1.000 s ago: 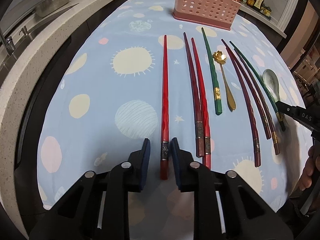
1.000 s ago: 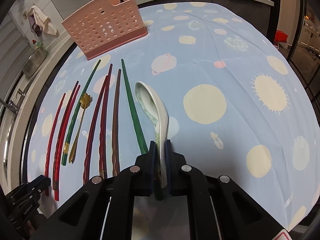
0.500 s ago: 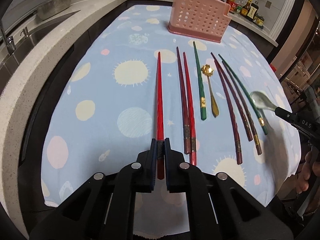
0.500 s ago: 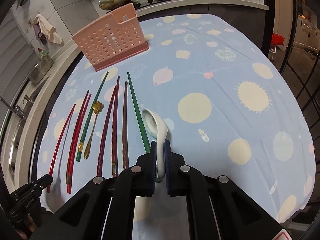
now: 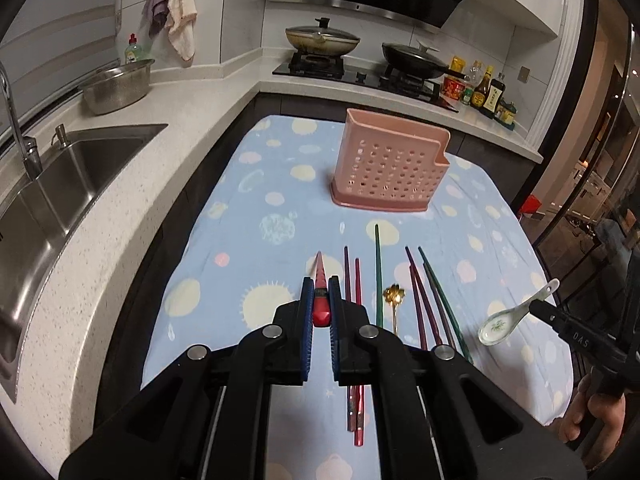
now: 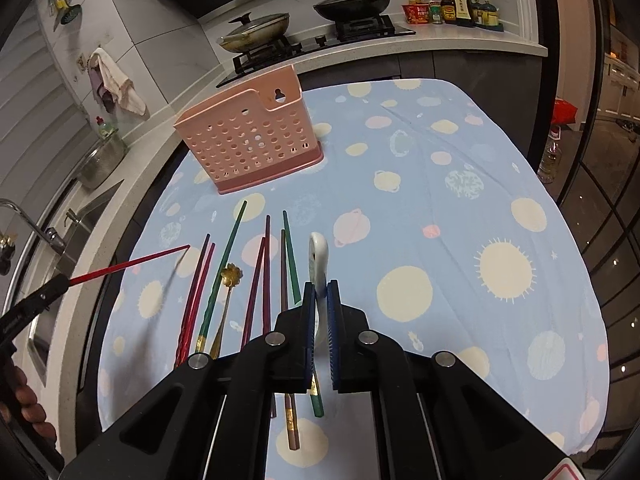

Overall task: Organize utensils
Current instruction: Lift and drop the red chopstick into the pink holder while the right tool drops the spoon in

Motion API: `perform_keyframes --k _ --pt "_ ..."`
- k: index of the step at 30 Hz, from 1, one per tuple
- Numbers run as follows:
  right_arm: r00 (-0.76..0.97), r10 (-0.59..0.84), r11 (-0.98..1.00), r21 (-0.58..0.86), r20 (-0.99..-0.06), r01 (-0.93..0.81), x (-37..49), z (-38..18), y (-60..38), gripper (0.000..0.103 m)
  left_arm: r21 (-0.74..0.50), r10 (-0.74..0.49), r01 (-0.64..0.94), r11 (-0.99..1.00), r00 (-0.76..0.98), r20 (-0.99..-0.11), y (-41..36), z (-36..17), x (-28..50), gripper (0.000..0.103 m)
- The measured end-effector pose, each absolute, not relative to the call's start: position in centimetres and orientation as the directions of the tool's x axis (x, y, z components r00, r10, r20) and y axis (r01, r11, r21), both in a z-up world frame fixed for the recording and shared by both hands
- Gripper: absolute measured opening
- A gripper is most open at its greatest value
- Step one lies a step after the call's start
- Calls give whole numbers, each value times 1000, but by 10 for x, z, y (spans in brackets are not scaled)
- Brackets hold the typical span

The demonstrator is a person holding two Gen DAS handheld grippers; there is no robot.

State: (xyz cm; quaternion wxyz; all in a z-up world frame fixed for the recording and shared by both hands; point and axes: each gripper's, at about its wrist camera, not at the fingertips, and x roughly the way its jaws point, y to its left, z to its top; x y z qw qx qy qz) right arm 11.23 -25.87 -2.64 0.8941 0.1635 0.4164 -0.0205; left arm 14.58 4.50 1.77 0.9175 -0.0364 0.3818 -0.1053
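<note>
My left gripper (image 5: 320,295) is shut on the thick end of a red chopstick (image 5: 321,278), which is off the cloth and points away toward the pink perforated utensil holder (image 5: 390,168). In the right wrist view that chopstick (image 6: 132,262) sticks out level from the left gripper (image 6: 52,288). My right gripper (image 6: 320,298) is shut on the handle of a white ceramic spoon (image 6: 319,254), also in the air; the spoon's bowl (image 5: 498,326) shows at right in the left wrist view. Several chopsticks (image 6: 264,280) and a gold flower spoon (image 6: 231,276) lie on the blue tablecloth (image 6: 440,220).
A steel sink (image 5: 72,168) with a tap and a metal bowl (image 5: 118,86) is set in the counter to the left. Behind the table is a stove with two pans (image 5: 322,40) and sauce bottles (image 5: 486,92). The holder (image 6: 248,140) stands at the far end of the cloth.
Both grippers have risen and tilted up. The left one closed on the red chopstick and lifted it off the cloth; the right one carried the white spoon higher.
</note>
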Motion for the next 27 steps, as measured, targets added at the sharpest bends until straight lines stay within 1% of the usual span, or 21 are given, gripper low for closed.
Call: perform_keyframes --k 5,10,18,22,27 --pt "690 111 948 285 -715 143 139 -2 -261 6 -151 -235 181 972 746 -622 44 60 176 7" --pt "732 122 950 293 -670 111 175 23 -266 6 -140 -254 211 967 813 -524 38 113 209 7" --pt "783 134 940 327 -608 93 250 55 -280 6 -132 -299 269 954 873 -384 13 183 260 7" --pt "799 138 933 349 -585 94 292 65 -285 6 -137 -309 278 951 886 -345 -4 199 291 7" --pt "806 104 941 319 -582 109 334 66 -282 6 -130 -311 283 950 885 -347 -22 191 330 7"
